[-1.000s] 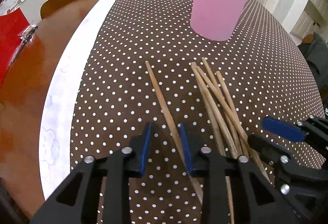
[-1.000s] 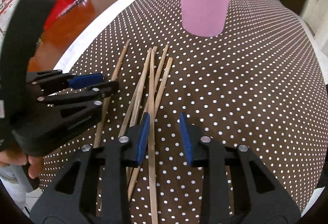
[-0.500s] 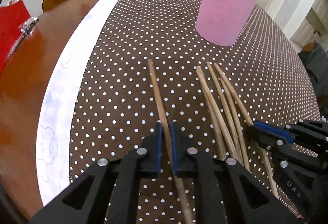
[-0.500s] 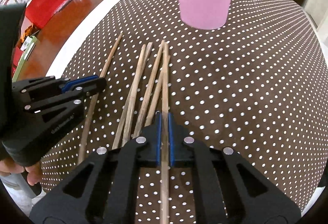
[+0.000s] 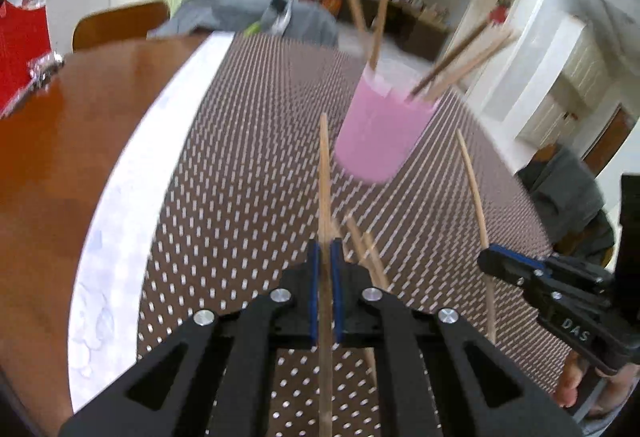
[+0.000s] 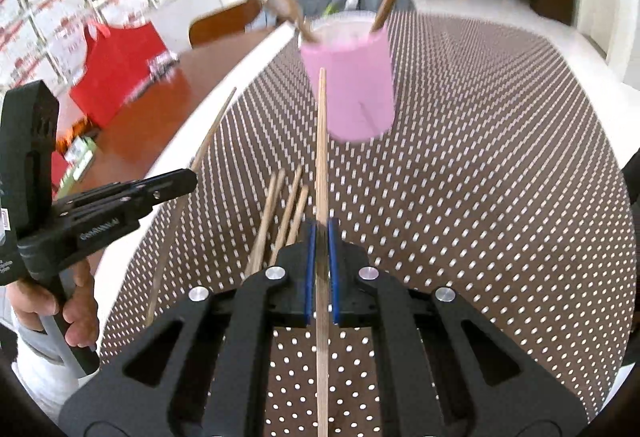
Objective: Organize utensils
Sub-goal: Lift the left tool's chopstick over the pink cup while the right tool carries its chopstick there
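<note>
Each gripper clamps one chopstick, both short of the pink cup (image 6: 347,85): the left gripper (image 5: 325,265) and the right gripper (image 6: 320,237). Loose chopsticks (image 6: 280,213) lie on the dotted tablecloth (image 6: 500,177), nearer than the cup.

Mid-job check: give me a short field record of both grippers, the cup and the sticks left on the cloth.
left gripper: shut on one wooden chopstick, lifted off the cloth
right gripper: shut on another wooden chopstick, also lifted
pink cylindrical cup: upright on the brown white-dotted tablecloth, several chopsticks already standing in it
loose chopsticks: a few lying on the cloth, beside the right gripper
blur: both views are motion-smeared
</note>
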Demonstrator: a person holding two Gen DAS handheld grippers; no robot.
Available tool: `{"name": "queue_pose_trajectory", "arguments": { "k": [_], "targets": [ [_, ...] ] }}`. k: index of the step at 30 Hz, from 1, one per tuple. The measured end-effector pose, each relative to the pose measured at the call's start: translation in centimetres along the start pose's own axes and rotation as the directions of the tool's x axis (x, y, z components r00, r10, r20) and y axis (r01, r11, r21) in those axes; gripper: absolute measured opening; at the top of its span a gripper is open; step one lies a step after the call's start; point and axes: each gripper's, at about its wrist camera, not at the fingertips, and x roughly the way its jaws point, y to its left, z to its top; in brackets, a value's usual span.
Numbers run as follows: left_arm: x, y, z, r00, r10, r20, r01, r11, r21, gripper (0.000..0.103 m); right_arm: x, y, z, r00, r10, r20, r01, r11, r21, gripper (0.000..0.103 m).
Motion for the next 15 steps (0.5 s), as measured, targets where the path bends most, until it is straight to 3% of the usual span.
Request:
{"name": "queue_pose_trajectory", "arguments": {
  "k": [6,9,12,13,15],
  "targets": [
    [-3.4,-1.6,2.5,0.981,-0.068,0.181,0.055,0.996,0.072,0.006,-3.6,0.2,1.7,0.984,0.011,0.180,-0.012,1.000,0.001,0.006],
    [-4.4,-2.2,3.8,0.958,-0.105,0.267,0.081,0.992,0.099,0.006,-5.2,-0.1,2.9,0.961,0.017,0.275,-0.020,1.000,0.007,0.006],
    [-5.2,-2.4,5.3,0.911,-0.136,0.389,0.102,0.989,0.107,0.006,-5.9,-0.1,4.0,0.929,0.011,0.369,-0.018,1.000,0.015,0.006],
    [-5.3,-2.5,5.9,0.883,-0.147,0.446,0.107,0.988,0.113,0.006,-6.1,-0.1,4.4,0.915,0.007,0.403,-0.015,1.000,0.018,0.006],
    [-5.5,-2.8,6.4,0.846,-0.156,0.510,0.112,0.987,0.116,0.006,-6.2,-0.2,5.0,0.894,-0.007,0.447,-0.003,1.000,0.021,0.006]
  ]
}}
